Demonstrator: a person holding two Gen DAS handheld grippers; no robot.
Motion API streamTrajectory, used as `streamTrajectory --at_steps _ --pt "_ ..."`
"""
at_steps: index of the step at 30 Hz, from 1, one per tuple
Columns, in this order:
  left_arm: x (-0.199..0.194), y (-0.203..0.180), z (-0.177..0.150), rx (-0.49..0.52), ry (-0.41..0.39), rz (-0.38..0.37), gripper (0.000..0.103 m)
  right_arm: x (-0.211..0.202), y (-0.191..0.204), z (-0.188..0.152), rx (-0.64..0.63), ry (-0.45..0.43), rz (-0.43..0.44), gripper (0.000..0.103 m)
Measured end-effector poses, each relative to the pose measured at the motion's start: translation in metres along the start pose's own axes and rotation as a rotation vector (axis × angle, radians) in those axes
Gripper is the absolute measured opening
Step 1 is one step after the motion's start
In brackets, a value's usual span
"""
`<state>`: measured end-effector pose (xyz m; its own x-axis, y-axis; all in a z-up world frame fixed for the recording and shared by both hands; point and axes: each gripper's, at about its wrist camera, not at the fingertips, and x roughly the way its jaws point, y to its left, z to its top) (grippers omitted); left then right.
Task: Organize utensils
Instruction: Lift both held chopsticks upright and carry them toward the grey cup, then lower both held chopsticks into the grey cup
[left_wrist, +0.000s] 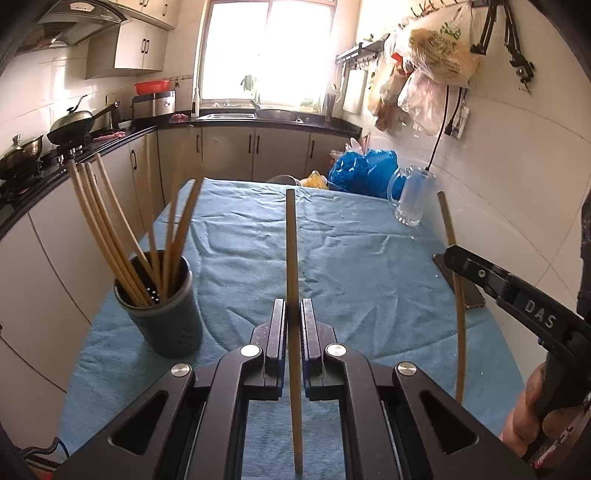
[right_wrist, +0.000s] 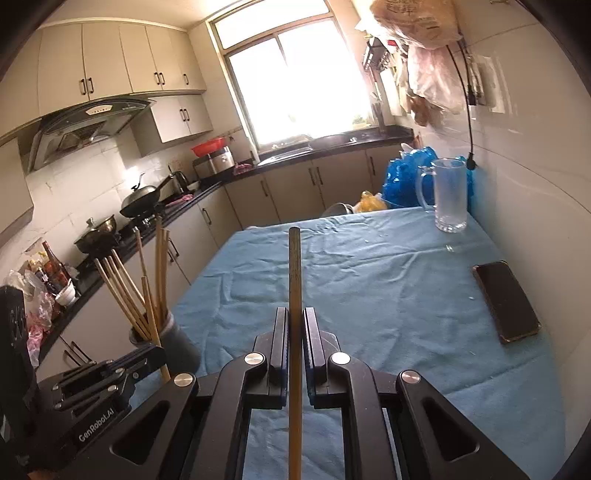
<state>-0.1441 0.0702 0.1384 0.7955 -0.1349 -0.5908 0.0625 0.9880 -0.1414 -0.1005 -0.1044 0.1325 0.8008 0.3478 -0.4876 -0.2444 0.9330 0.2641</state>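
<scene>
In the left wrist view my left gripper (left_wrist: 294, 306) is shut on one wooden chopstick (left_wrist: 291, 240) that stands nearly upright between its pads. To its left, on the blue cloth, is a dark grey holder (left_wrist: 166, 321) with several chopsticks (left_wrist: 110, 229) leaning in it. At the right edge, my right gripper (left_wrist: 454, 256) pinches a second chopstick (left_wrist: 458, 314). In the right wrist view that right gripper (right_wrist: 294, 314) is shut on its chopstick (right_wrist: 294, 266). The holder (right_wrist: 183, 347) stands lower left, and the left gripper (right_wrist: 155, 354) is in front of it.
A blue cloth (right_wrist: 369, 277) covers the table, which runs along the tiled right wall. A dark phone (right_wrist: 506, 302) lies near the right edge. A glass mug (right_wrist: 448, 195) and blue plastic bags (right_wrist: 404, 173) sit at the far end. A kitchen counter with a wok (left_wrist: 70, 125) runs along the left.
</scene>
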Motion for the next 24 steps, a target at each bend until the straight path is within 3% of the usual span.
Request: streamTrajectory --at_steps 12,18,24 --pt "-0.027 0.038 0.011 -0.062 -0.062 -0.031 0.006 0.031 0.039 0.016 -0.024 -0.004 0.051 0.008" --pt "-0.053 0.068 0.037 -0.111 -0.121 -0.074 0.006 0.047 0.062 0.033 -0.034 -0.027 0.106 0.008" --pt "-0.075 0.101 0.071 -0.145 -0.205 -0.052 0.006 0.071 0.085 0.056 -0.015 -0.049 0.185 0.008"
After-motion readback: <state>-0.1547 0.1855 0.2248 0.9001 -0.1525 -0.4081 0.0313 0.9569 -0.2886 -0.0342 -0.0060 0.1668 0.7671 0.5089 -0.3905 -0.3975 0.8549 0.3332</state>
